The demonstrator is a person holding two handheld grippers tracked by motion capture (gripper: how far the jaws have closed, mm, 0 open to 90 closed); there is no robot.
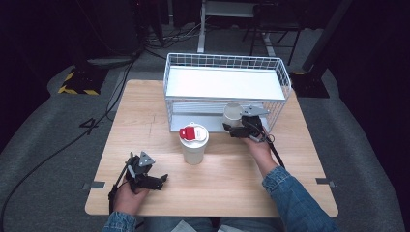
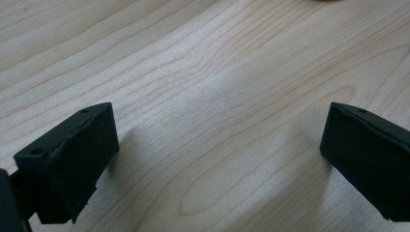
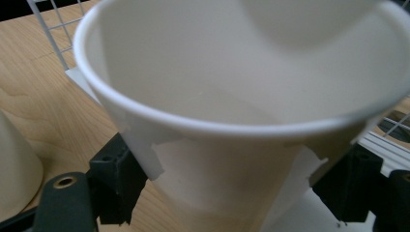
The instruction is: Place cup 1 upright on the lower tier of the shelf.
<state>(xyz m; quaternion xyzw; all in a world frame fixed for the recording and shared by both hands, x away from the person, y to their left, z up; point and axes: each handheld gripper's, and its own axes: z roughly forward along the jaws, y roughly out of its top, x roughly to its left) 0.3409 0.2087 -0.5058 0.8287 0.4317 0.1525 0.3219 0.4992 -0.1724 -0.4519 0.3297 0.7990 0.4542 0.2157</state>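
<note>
In the high view, an open white paper cup (image 1: 232, 114) is seen right of the centre of the frame, held by the right gripper (image 1: 235, 128) at the front edge of a white wire basket (image 1: 285, 79). The basket stands on the far part of a wooden table (image 1: 145, 111) and a white shelf board (image 1: 222, 83) is laid in it. In the right gripper view the cup (image 3: 232, 111) is pressed from both sides by the black jaws, low on its wall, so it is firmly grasped; its mouth is turned toward the camera and the inside looks empty. The wire of the basket (image 3: 53, 29) is visible in the upper left of that frame.

A second paper cup, closed with a white lid with a red tab (image 1: 193, 134), is placed upright on the table near the middle of the high view, to the left of the held cup and apart from it.

The left gripper (image 1: 163, 179) is rested on the table in the lower left of the high view. In the left gripper view its jaws are spread wide over bare wood (image 2: 212, 96), and nothing is held between them.
</note>
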